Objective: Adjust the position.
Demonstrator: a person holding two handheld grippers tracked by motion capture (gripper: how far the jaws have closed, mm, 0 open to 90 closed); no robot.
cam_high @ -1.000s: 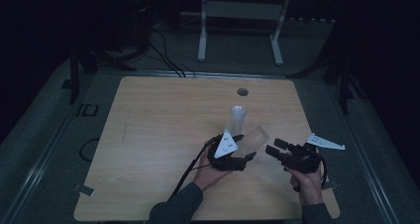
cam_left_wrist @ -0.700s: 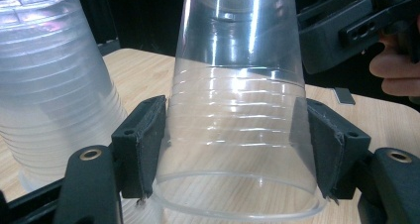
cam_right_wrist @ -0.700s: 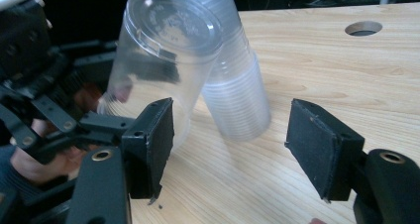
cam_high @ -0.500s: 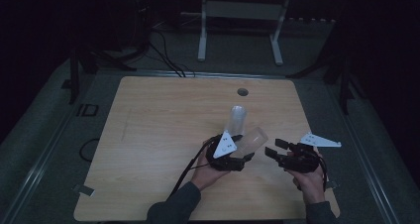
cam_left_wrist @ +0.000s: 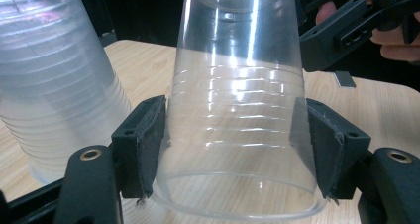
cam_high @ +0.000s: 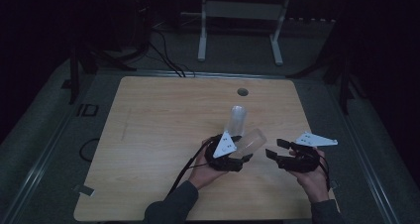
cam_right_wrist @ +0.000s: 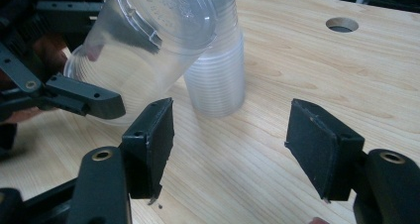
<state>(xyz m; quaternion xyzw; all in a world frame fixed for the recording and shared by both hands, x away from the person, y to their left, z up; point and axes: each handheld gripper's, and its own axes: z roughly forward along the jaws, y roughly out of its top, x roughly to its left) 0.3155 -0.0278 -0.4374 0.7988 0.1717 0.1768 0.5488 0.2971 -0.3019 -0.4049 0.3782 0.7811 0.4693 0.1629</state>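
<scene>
Clamping one clear cup [cam_left_wrist: 237,115] near its rim, my left gripper [cam_high: 233,157] tilts it beside the stack [cam_high: 237,120]; my right gripper [cam_high: 282,153], wide and empty, should next close on its base.

One loose clear cup [cam_left_wrist: 237,110]; one stack of cups [cam_high: 237,120] — both clear plastic. Two tools — left tool [cam_high: 245,157], right tool [cam_high: 275,148]; one desk [cam_high: 148,135].

clear ribbed cup [cam_left_wrist: 237,110], black gripper [cam_left_wrist: 237,149]
</scene>
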